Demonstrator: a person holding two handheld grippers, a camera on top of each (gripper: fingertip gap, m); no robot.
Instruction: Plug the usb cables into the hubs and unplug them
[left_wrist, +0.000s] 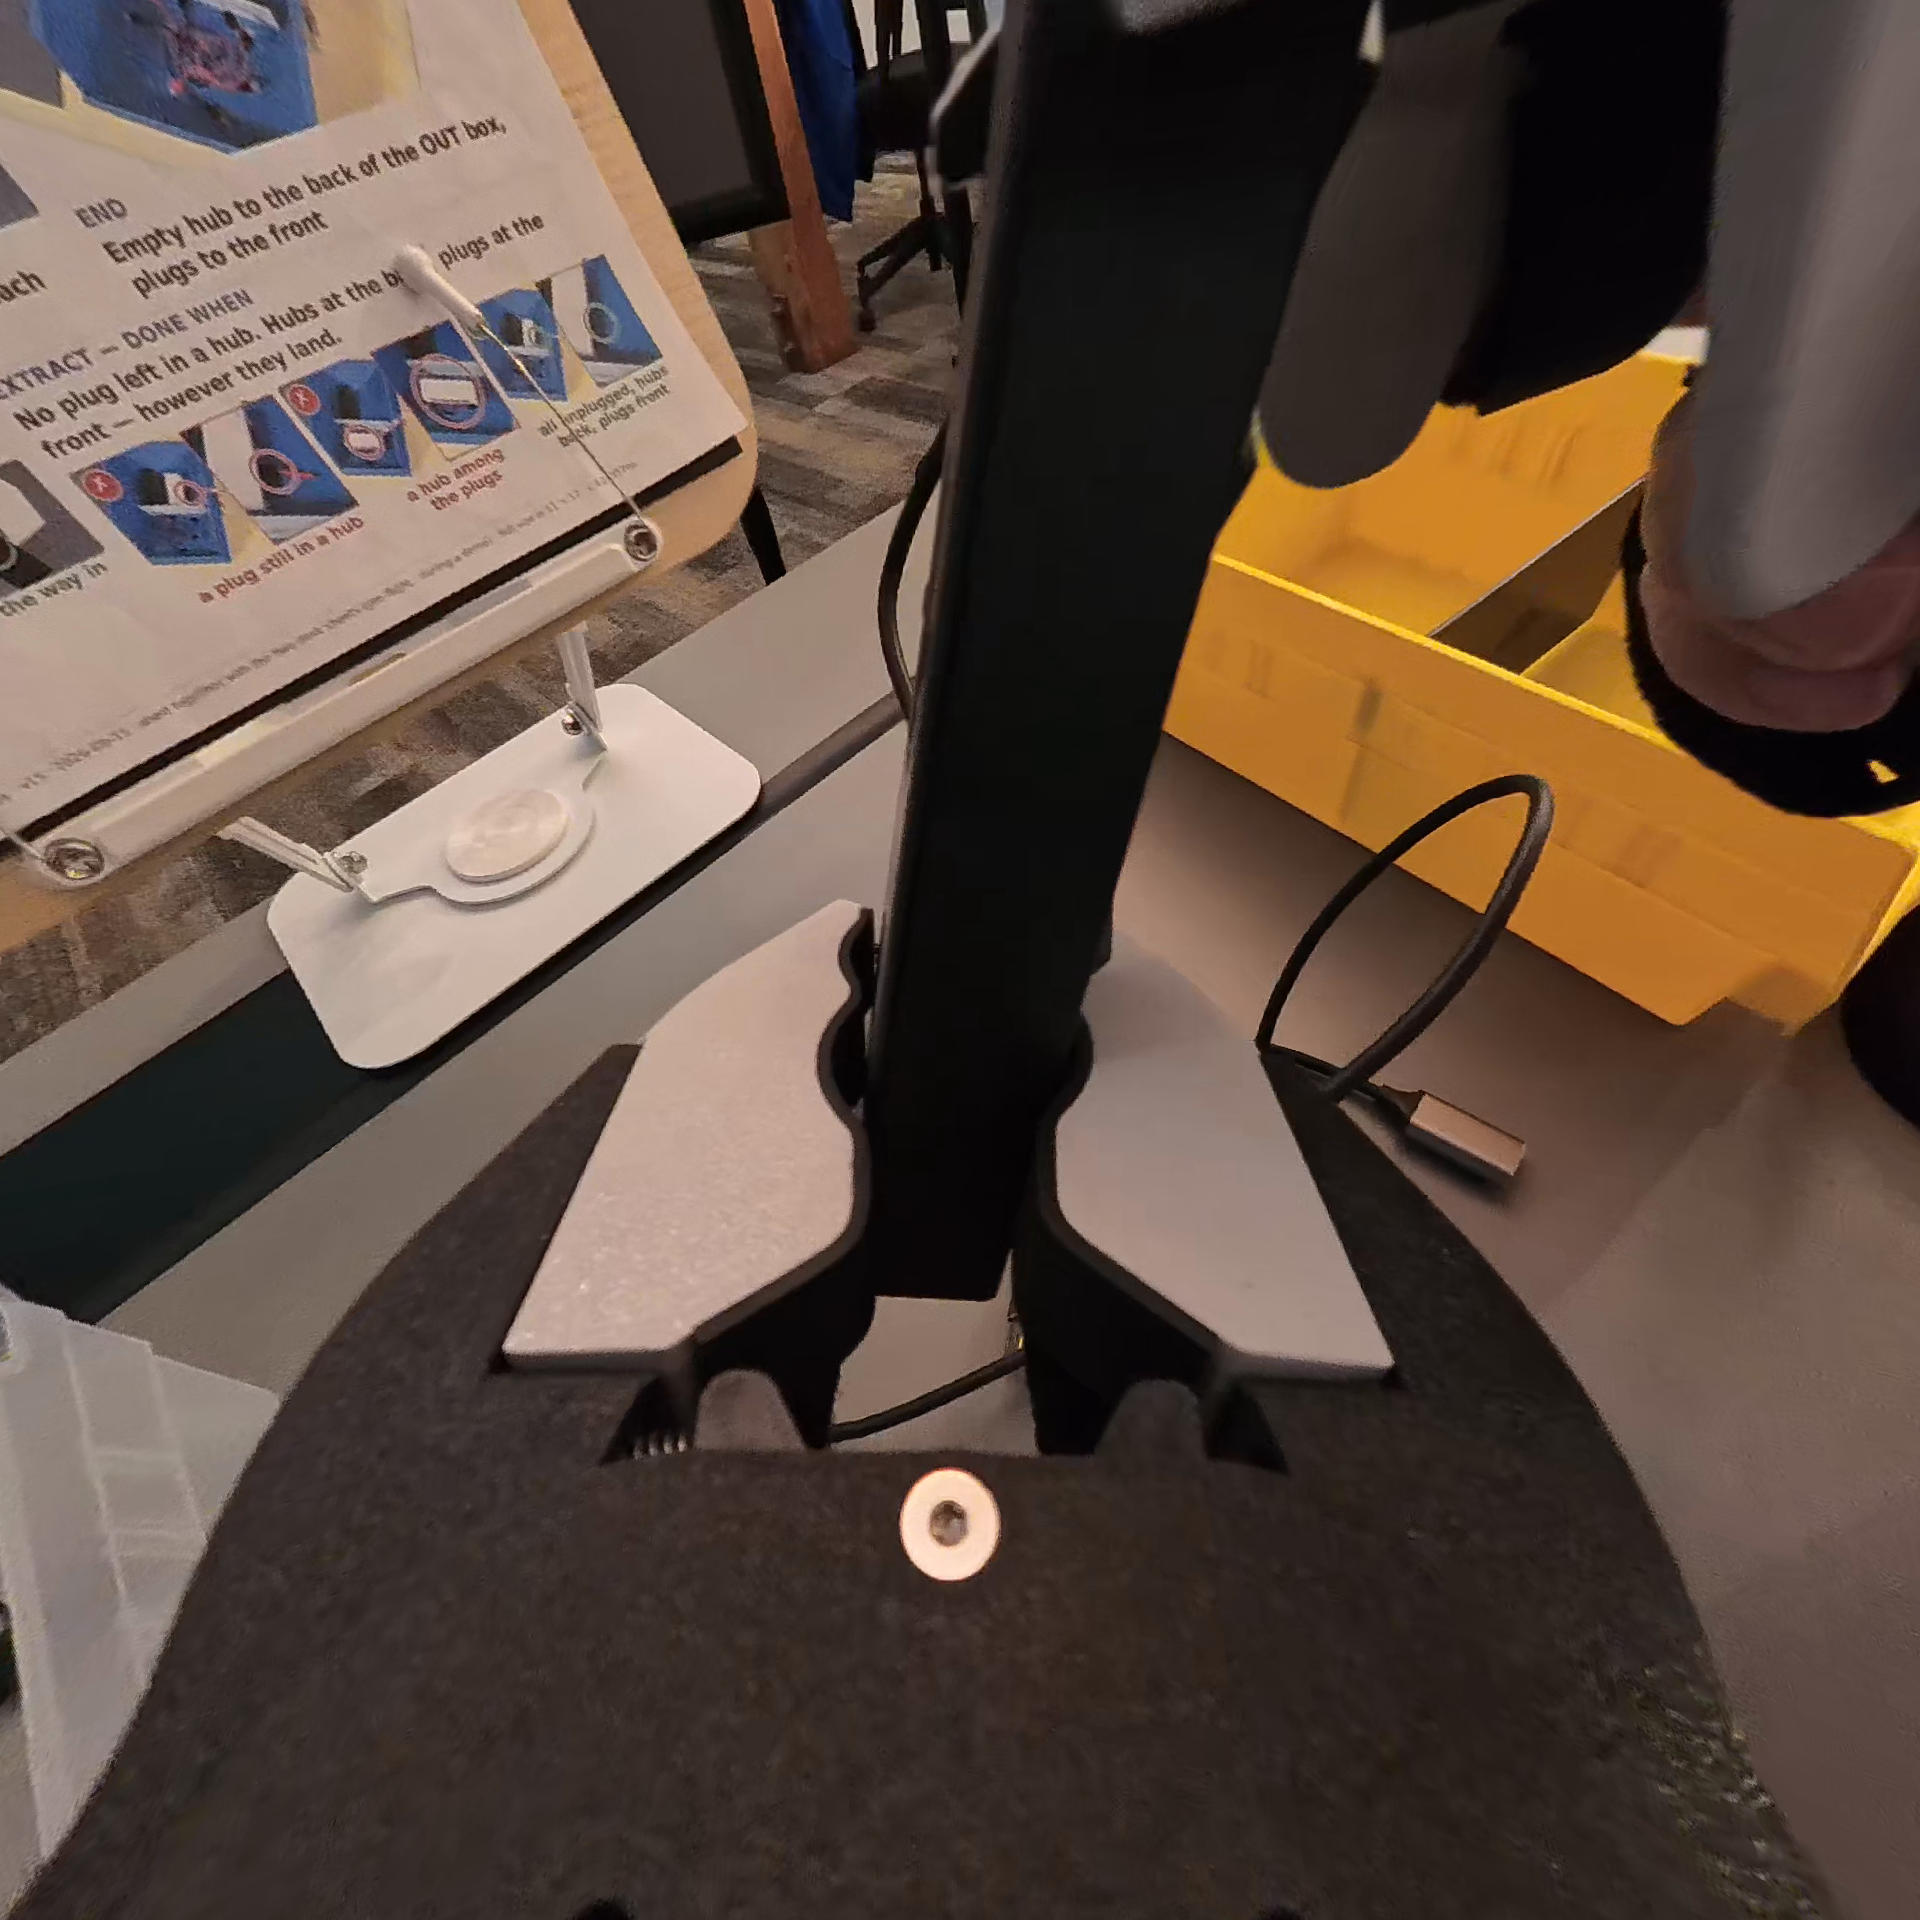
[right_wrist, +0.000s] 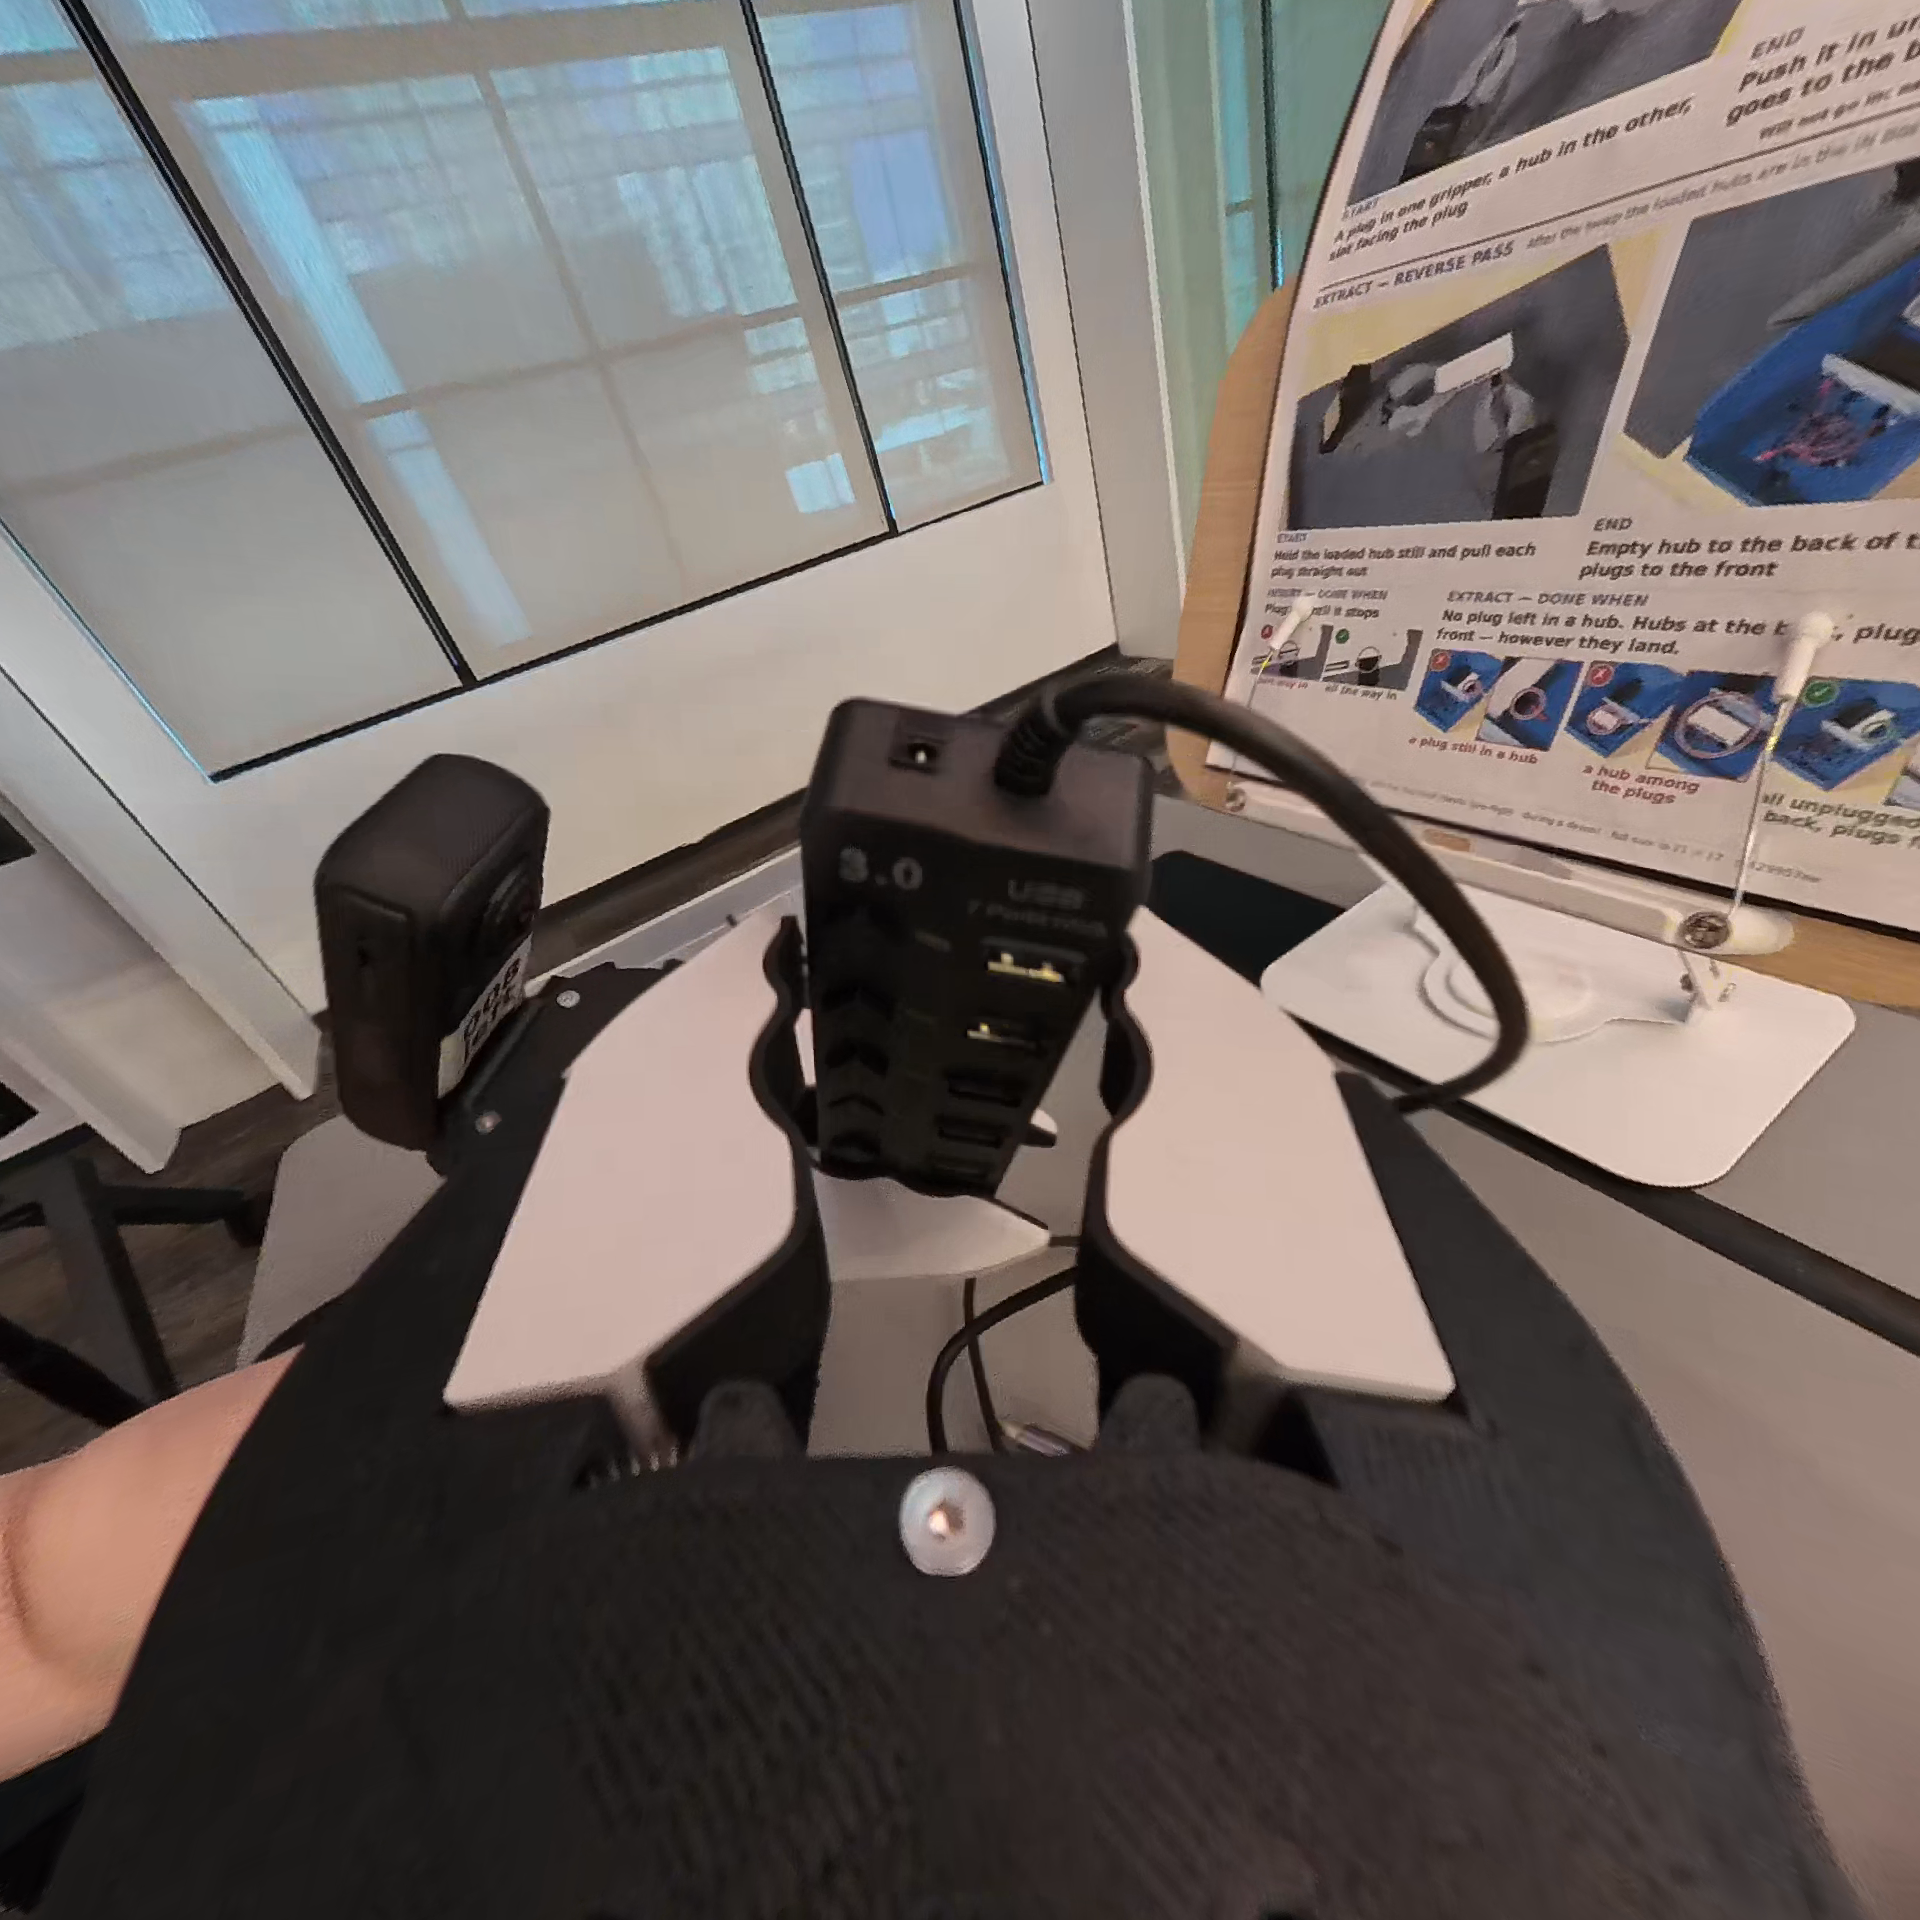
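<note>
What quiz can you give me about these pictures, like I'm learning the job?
1. True or false: the bin on the table is blue.
2. What sits between the fingers of the right hand-held gripper? A) a pen B) a black hub C) a cup
3. Fill the gap: the loose silver plug lies on the grey ____.

Key: 1 false, it is yellow. 2 B. 3 table.
</note>
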